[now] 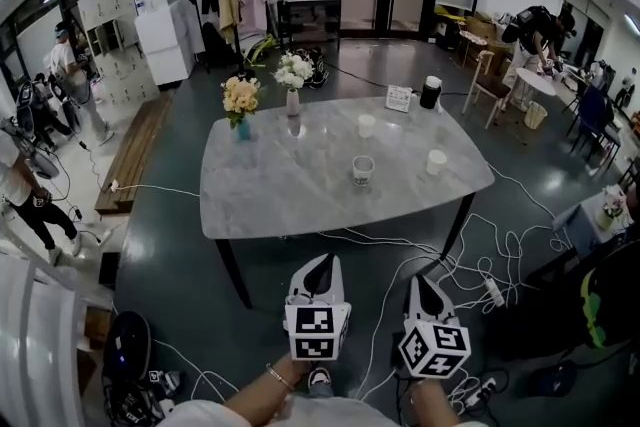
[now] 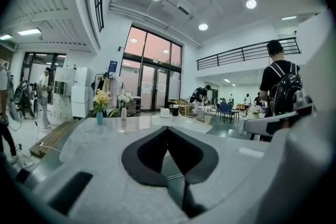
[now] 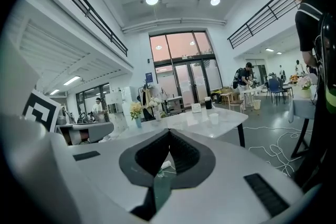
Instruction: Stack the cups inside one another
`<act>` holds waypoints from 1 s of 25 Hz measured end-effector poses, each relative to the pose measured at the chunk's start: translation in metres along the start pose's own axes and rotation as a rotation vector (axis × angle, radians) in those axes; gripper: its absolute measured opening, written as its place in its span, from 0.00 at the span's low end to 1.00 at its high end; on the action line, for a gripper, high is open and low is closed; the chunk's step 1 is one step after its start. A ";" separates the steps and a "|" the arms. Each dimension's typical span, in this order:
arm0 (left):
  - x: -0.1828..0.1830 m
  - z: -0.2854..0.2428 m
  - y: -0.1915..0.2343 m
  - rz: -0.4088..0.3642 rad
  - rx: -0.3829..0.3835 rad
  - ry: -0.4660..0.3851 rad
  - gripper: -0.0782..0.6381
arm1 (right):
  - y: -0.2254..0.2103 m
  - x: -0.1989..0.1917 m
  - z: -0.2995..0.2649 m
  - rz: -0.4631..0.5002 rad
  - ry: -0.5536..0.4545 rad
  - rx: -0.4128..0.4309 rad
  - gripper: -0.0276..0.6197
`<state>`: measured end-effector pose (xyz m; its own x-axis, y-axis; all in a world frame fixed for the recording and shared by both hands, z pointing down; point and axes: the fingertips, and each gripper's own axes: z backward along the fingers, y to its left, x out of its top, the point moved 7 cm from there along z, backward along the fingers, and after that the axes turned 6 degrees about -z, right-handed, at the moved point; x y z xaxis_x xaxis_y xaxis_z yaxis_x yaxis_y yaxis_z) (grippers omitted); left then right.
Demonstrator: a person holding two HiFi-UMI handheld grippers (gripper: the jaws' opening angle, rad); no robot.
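Marble-grey table [image 1: 270,190] carries three pale cups, all upright, set apart from one another and none nested. The far cup [image 1: 366,125] stands toward the back, the banded cup [image 1: 363,170] sits nearer the front edge, and the right cup [image 1: 436,162] is close to the table's right side.

At the back left stand a teal vase of yellow flowers [image 1: 241,103] and, just beside it, a slim vase of white flowers [image 1: 293,80]. A small white sign [image 1: 399,98] and a black cylinder [image 1: 431,92] sit side by side at the far edge.

Both grippers hang side by side over the dark floor, short of the table's near edge and well apart from every cup. The left gripper [image 1: 321,262] has its jaws pressed together with nothing between them. The right gripper [image 1: 420,281] is likewise closed and empty. White cables [image 1: 500,245] loop across the floor beneath and to the right of the table.
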<state>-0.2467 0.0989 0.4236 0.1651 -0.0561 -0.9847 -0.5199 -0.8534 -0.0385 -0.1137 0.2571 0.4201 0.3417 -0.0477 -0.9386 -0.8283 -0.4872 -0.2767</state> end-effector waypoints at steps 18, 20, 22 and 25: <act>-0.007 -0.073 0.045 0.041 -0.027 0.029 0.10 | 0.004 0.008 -0.079 0.014 0.034 -0.027 0.05; -0.005 -0.072 0.047 0.045 -0.020 0.017 0.10 | 0.004 0.008 -0.077 0.011 0.036 -0.032 0.05; -0.005 -0.070 0.047 0.053 -0.020 0.016 0.10 | 0.004 0.008 -0.076 0.009 0.032 -0.039 0.05; -0.011 -0.067 0.047 0.053 -0.030 0.034 0.10 | 0.000 0.006 -0.076 0.002 0.032 -0.053 0.05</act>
<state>-0.2165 0.0242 0.4437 0.1669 -0.1192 -0.9788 -0.5030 -0.8641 0.0194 -0.0781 0.1903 0.4300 0.3550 -0.0759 -0.9318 -0.8046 -0.5324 -0.2631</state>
